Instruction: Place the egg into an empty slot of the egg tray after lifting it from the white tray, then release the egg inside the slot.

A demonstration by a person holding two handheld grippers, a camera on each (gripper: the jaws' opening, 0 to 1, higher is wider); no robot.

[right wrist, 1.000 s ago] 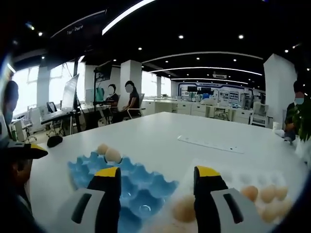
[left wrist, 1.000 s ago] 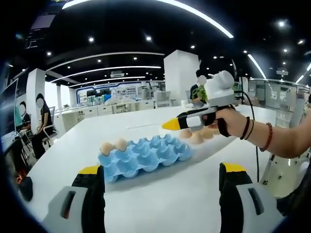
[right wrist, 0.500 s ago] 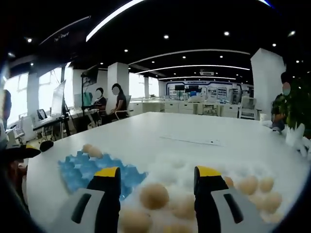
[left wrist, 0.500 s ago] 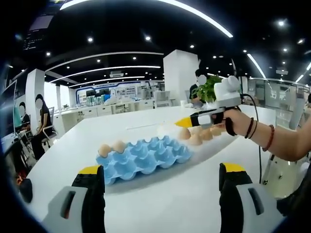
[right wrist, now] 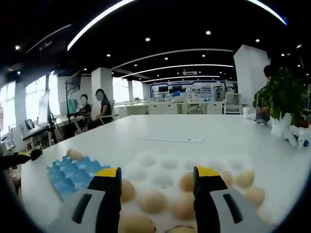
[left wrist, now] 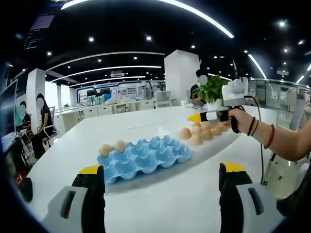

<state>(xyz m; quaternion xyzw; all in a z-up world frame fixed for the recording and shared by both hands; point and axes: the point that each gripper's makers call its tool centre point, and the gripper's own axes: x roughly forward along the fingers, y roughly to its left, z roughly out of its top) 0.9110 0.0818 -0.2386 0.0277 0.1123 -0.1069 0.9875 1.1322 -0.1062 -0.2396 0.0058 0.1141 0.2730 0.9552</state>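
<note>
- The right gripper (right wrist: 155, 194) is hovering open-jawed over eggs (right wrist: 153, 200) in the white tray (right wrist: 167, 162); nothing lifted yet.
- The left gripper (left wrist: 160, 189) is waiting empty, jaws apart, near the blue egg tray (left wrist: 143, 155).

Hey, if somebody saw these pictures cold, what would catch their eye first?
Probably the bright blue egg tray on the white table, with two eggs at one end. Next, the right gripper hanging open over the brown eggs in the white tray. A potted green plant stands farther back on the table.
</note>
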